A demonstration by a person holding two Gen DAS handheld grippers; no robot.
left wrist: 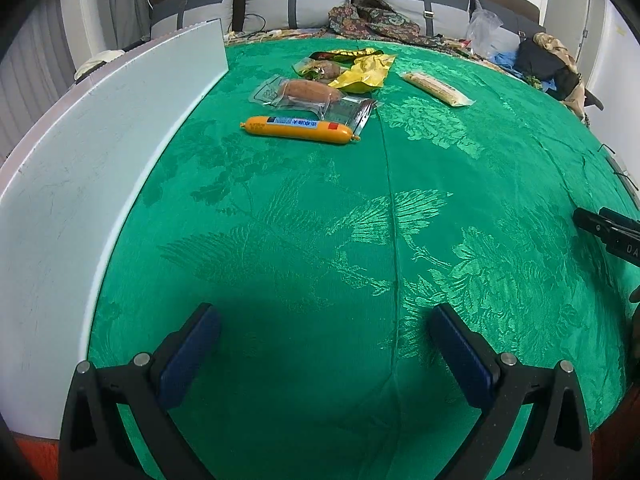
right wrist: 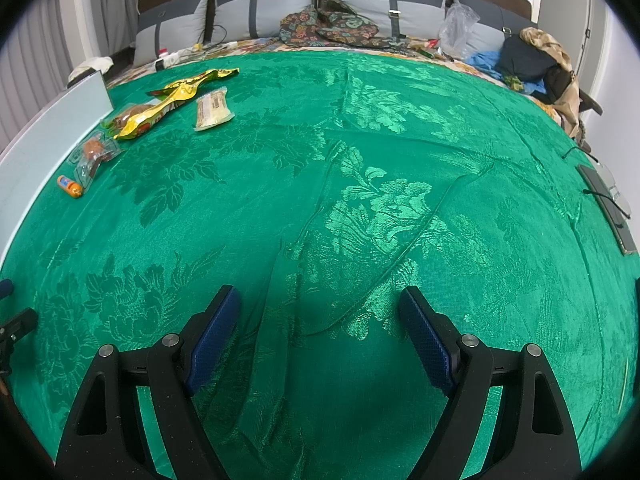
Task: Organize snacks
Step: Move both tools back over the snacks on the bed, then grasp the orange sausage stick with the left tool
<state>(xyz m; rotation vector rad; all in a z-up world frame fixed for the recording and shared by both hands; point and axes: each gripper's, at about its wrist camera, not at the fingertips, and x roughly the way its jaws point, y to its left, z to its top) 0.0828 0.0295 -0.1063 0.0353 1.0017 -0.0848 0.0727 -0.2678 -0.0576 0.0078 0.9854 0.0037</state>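
Observation:
Several snacks lie in a loose group on the green tablecloth. An orange sausage stick is nearest, with a clear-wrapped brown bun behind it. A yellow foil packet and a pale wrapped bar lie farther back. My left gripper hovers open over bare cloth, well short of them. In the right wrist view the same snacks sit far left: the sausage, the yellow packet, the pale bar. My right gripper is open over bare cloth.
A white board stands along the cloth's left edge. Behind the table is a sofa with grey cushions, patterned fabric and piled clothes. A dark flat device with a cable lies at the right edge.

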